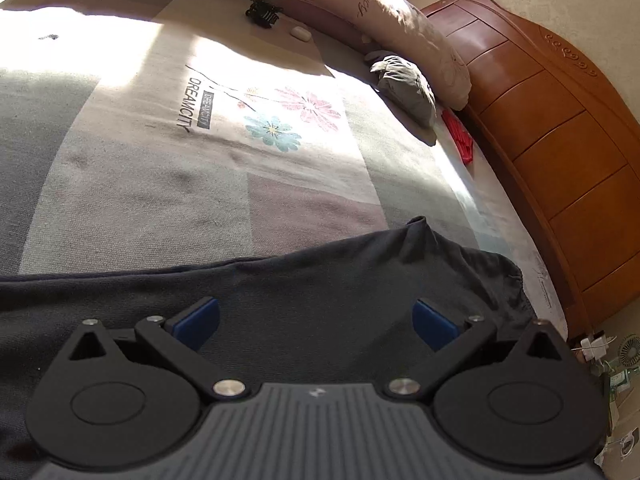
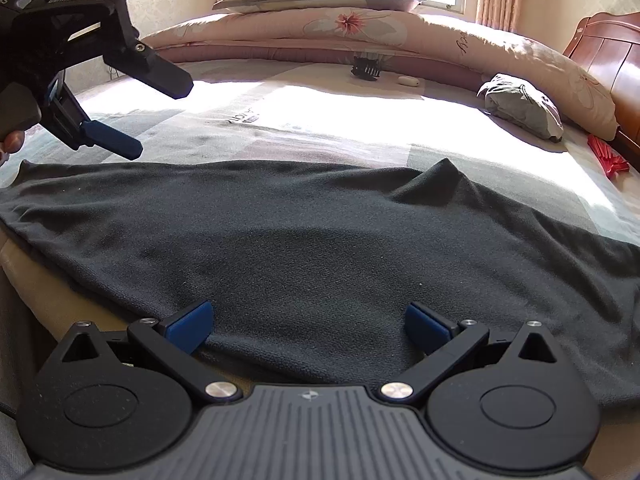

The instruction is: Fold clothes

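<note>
Dark garment (image 2: 304,232), a soft matte knit in charcoal, lies spread flat across the near part of the bed (image 2: 320,120), one small peak of cloth standing up toward its right. I cannot tell what kind of garment it is; its near edge is hidden under my right gripper (image 2: 308,326) and its right side is cut off by the frame. My right gripper hangs just over the near hem, blue pads spread wide, holding nothing. My left gripper (image 2: 156,114) is above the cloth's far left corner, fingers likewise apart and empty; a bit of the hand (image 2: 10,142) holding it shows at the frame edge. Behind lie a rolled grey bundle (image 2: 520,106), a floral quilt (image 2: 360,28) and a glossy wooden headboard (image 1: 560,140).
</note>
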{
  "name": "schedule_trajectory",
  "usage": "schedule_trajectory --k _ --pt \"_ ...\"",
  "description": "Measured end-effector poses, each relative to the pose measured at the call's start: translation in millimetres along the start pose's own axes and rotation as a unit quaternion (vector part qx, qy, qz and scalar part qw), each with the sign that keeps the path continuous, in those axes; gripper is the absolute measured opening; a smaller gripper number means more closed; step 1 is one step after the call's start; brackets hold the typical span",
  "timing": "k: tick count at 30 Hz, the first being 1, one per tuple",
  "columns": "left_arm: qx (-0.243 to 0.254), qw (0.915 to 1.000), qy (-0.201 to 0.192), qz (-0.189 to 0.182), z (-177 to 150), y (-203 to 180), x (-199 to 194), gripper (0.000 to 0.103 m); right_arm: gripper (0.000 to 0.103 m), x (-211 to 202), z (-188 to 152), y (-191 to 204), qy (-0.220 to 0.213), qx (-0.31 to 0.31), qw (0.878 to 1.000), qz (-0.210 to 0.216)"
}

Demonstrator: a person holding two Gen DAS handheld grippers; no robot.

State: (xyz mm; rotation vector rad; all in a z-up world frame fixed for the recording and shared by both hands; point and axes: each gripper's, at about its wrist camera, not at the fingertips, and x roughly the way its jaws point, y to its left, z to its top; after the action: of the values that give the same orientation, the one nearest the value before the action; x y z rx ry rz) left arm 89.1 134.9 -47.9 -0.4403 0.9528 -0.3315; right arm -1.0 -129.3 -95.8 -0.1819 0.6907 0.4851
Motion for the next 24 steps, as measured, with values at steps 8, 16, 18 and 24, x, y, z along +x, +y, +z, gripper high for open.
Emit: schedule_trajectory --k 8,16,18,24 --pt "-0.052 0.9978 -0.031 0.025 2.0 37.4 0.9 0.101 0.103 -0.6 1.5 0.4 0.005 0.008 1.000 -0.004" --pt "-0.040 0.9980 -0.018 0.044 13.8 59.1 -46.5 0.102 0.103 -0.3 2.4 2.4 0.010 0.010 1.000 -0.012" --pt "-0.038 0.9980 -0.016 0.048 16.4 64.3 -57.1 0.102 0.103 -0.2 2.6 2.6 0.011 0.011 1.000 -0.013" --pt "-0.047 0.9981 -0.019 0.036 15.0 75.5 -60.2 0.102 0.103 0.1 5.3 3.8 0.022 0.012 1.000 -0.018"
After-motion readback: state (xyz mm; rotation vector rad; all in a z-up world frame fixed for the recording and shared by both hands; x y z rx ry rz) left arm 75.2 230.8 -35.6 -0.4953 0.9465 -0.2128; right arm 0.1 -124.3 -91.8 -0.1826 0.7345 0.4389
